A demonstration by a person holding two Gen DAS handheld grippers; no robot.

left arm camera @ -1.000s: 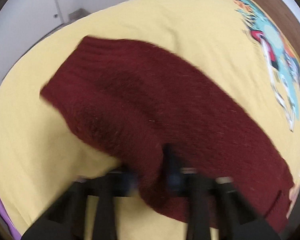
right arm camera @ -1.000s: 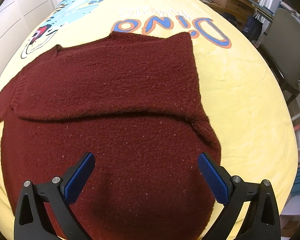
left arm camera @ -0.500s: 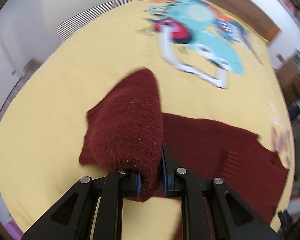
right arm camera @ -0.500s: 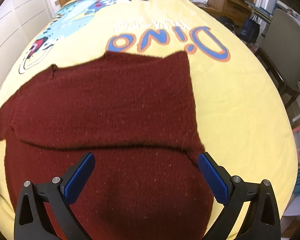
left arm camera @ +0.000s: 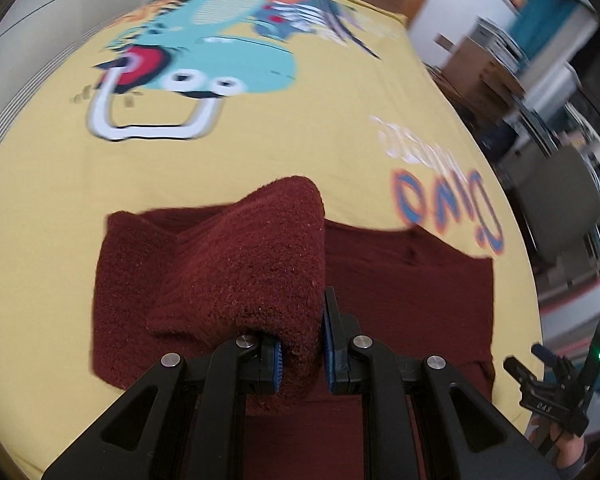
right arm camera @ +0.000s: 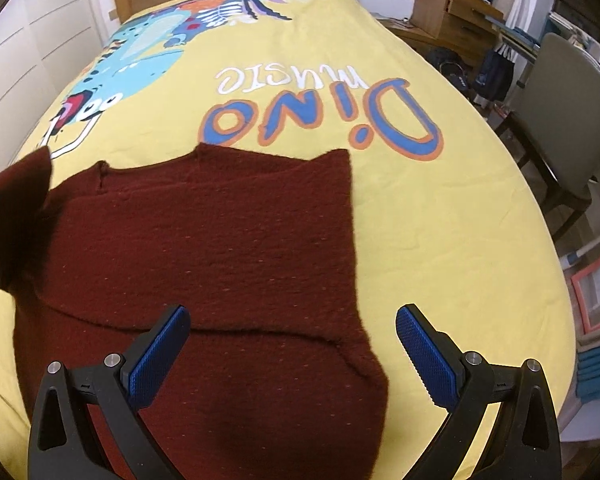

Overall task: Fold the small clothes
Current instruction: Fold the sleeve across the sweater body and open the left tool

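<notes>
- Dark red knitted sweater (right arm camera: 220, 248) spread across a yellow bedspread (right arm camera: 440, 220) printed with a cartoon dinosaur and the words "Dino music".
- In the left wrist view, left gripper (left arm camera: 300, 350) at 6 o'clock, pressed together on a thick bunch of the sweater's fabric, most likely a sleeve (left arm camera: 256, 264), raised off the bed in a hump.
- Lifted sleeve rising toward 12 o'clock above the flat body of the garment, which stretches away toward 3 o'clock.
- In the right wrist view, right gripper (right arm camera: 292, 344) at 6 o'clock, blue pads (right arm camera: 424, 356) spread wide apart, nothing between them, hovering over the sweater's lower right part.
- Same raised sleeve visible at 9 o'clock in that view, standing up like a dark peak.
- One horizontal edge across the sweater just ahead of the right gripper, apparently a layer already laid over the body.
- Judged progress: early to middle. One fold seemingly in place, left sleeve picked up but not yet laid across the body.
- Left to do, by this reading: sleeve set down flat, then the body folded into a compact stack.
- Chair (right arm camera: 568, 120) and shelving at 2 o'clock beyond the bed.
</notes>
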